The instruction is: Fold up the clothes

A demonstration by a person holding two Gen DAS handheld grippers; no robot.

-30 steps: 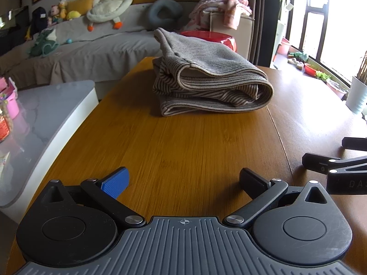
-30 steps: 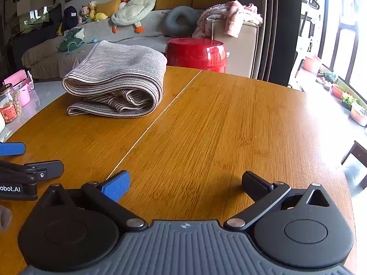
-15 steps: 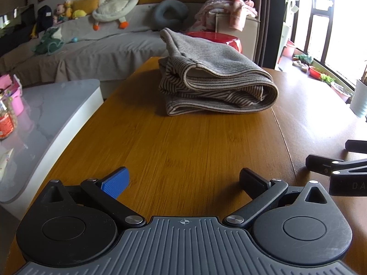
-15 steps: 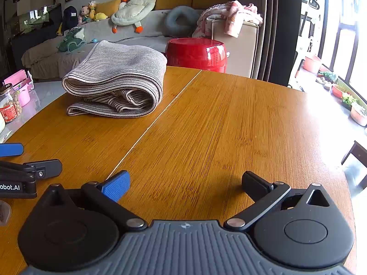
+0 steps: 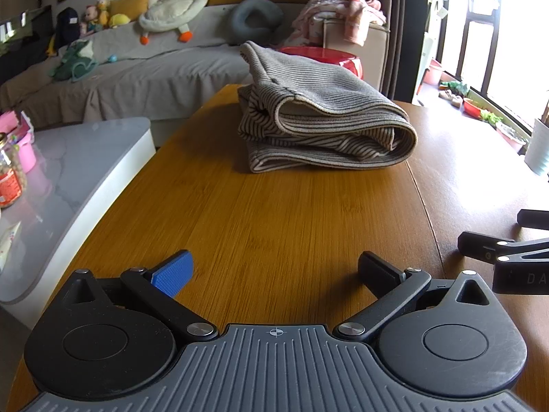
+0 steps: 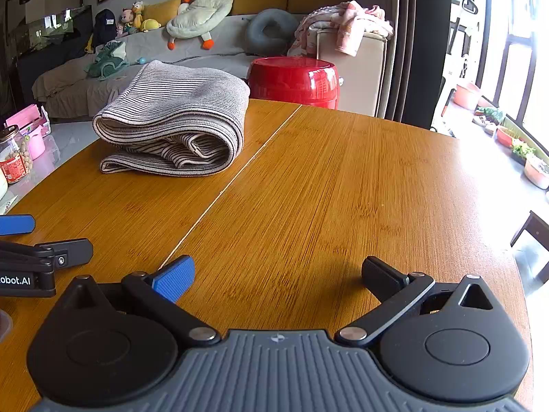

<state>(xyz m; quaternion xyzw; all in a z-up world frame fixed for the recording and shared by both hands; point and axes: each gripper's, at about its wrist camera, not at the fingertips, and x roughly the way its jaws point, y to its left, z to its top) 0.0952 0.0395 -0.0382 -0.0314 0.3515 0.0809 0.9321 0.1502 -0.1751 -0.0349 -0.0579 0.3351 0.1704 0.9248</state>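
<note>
Your left gripper (image 5: 274, 271) and right gripper (image 6: 278, 274): jaws apart, empty; folded striped garment (image 5: 319, 116) at 12 o'clock on wooden table (image 5: 274, 213).

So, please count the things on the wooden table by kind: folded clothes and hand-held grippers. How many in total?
Folded striped garment: 1
Hand-held grippers, both open and empty: 2, left hand-held gripper and right hand-held gripper
Total: 3
</note>
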